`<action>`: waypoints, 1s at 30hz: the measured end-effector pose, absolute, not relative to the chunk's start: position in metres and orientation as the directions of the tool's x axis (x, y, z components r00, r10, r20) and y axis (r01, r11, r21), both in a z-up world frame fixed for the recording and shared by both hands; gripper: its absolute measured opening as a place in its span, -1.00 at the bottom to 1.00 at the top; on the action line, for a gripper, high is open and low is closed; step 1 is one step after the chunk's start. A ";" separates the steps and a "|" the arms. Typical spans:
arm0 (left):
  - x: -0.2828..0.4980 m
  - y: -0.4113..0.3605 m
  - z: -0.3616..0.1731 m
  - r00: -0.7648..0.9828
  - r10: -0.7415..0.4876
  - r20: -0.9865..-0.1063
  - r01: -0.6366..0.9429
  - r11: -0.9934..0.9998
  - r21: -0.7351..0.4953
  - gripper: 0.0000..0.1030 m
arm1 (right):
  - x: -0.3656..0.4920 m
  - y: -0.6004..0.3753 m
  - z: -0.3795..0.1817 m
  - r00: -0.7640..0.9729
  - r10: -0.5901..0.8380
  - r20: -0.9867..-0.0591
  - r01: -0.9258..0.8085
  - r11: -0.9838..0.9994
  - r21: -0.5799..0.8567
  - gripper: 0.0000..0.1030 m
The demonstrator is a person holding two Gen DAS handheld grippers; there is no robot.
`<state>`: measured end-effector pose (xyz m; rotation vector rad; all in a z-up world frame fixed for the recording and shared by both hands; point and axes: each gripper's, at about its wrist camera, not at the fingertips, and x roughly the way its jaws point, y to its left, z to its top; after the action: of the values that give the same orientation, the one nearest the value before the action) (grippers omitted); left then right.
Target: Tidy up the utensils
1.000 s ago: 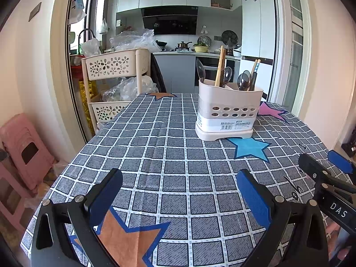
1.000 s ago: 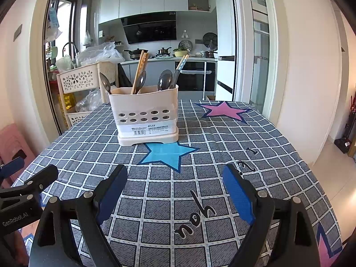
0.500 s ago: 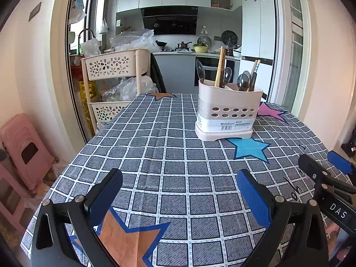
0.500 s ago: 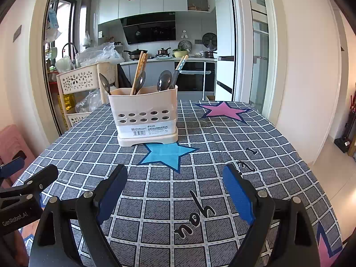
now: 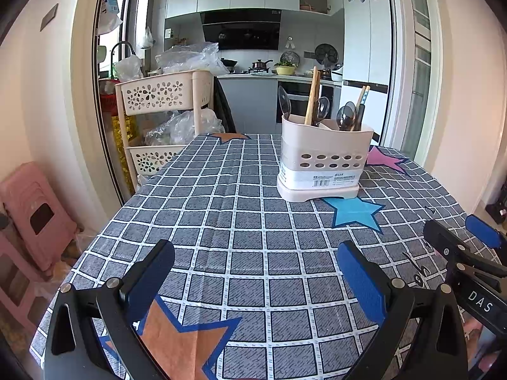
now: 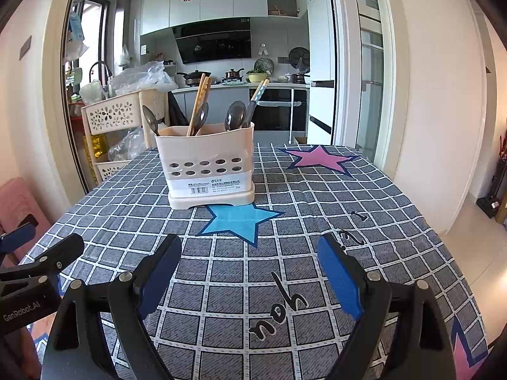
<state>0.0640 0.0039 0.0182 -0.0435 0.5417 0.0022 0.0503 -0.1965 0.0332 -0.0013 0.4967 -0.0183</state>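
The left tongs (image 5: 253, 272) are wide open over the bench (image 5: 221, 215), with nothing between them. Farther back stands a cream holder (image 5: 323, 164) with spoons (image 5: 343, 115) and chopsticks (image 5: 312, 95) inside. The right tongs (image 5: 462, 237) peek in at the right edge.

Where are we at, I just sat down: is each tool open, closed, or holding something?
Left tool: open, holding nothing.
Right tool: open, holding nothing.
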 end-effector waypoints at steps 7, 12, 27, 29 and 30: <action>0.064 0.004 0.019 0.857 -0.009 -0.516 -0.013 0.999 -0.040 1.00 | 0.050 -0.197 0.034 0.880 -0.019 -0.475 0.019 1.000 -0.005 0.74; 0.064 0.004 0.019 0.856 -0.008 -0.517 -0.015 0.999 -0.041 1.00 | 0.050 -0.197 0.034 0.880 -0.017 -0.475 0.016 1.000 -0.006 0.74; 0.064 0.003 0.019 0.854 -0.010 -0.520 -0.011 0.999 -0.037 1.00 | 0.051 -0.196 0.035 0.879 -0.017 -0.476 0.019 1.000 -0.001 0.74; 0.064 0.003 0.019 0.854 -0.009 -0.520 -0.011 0.999 -0.036 1.00 | 0.052 -0.196 0.035 0.880 -0.016 -0.474 0.019 1.000 0.000 0.74; 0.064 0.003 0.019 0.854 -0.009 -0.521 -0.011 0.999 -0.035 1.00 | 0.052 -0.196 0.035 0.881 -0.016 -0.474 0.019 1.000 0.000 0.74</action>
<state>0.0640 0.0027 0.0193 -0.0372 0.5478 0.0012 0.0519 -0.1956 0.0353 0.0050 0.4933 -0.0180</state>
